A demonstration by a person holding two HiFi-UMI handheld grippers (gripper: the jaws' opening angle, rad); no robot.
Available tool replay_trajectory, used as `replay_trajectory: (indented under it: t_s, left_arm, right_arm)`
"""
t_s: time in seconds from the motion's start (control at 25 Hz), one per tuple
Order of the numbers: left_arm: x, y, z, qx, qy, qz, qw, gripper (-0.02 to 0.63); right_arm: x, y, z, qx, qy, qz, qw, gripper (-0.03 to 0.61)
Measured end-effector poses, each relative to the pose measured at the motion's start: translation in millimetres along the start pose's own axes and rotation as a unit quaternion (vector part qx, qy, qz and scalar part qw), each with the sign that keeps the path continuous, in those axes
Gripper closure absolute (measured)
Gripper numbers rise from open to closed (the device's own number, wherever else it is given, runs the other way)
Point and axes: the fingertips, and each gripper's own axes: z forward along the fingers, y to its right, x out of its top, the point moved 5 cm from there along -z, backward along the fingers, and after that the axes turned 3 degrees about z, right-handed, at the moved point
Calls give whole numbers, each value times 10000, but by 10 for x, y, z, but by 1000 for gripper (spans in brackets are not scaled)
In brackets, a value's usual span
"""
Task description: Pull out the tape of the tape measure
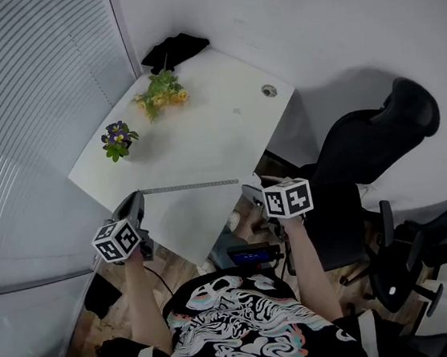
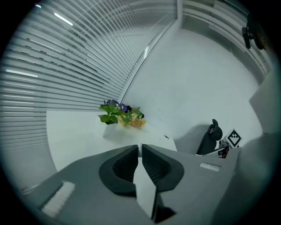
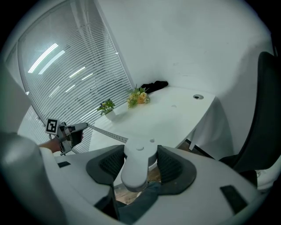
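Your right gripper, at the near right, has its jaws wide and clamped on the white tape measure case. Your left gripper pinches the tape's end, jaws almost together. The tape stretches between them along the table's near edge.

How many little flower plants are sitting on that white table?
2. The purple-flowered plant stands by the left edge of the table; the yellow-flowered plant farther back, beside a black object.
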Motion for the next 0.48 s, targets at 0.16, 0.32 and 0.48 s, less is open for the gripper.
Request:
replay_trajectory:
  t_s: [0.16, 0.32, 0.48]
  left_arm:
    - [-5, -58, -9, 62, -31, 7, 10000, 581]
    - [8, -164, -68, 252, 26, -81, 9996, 581]
    - [6, -212, -48, 326, 28, -107, 9994, 581]
  right_arm:
    - [-13, -2, 54, 25, -44, 15, 10000, 341]
    - [-16, 28, 90, 11, -88, 18, 10000, 341]
    - [15, 51, 144, 35, -106, 34, 9999, 341]
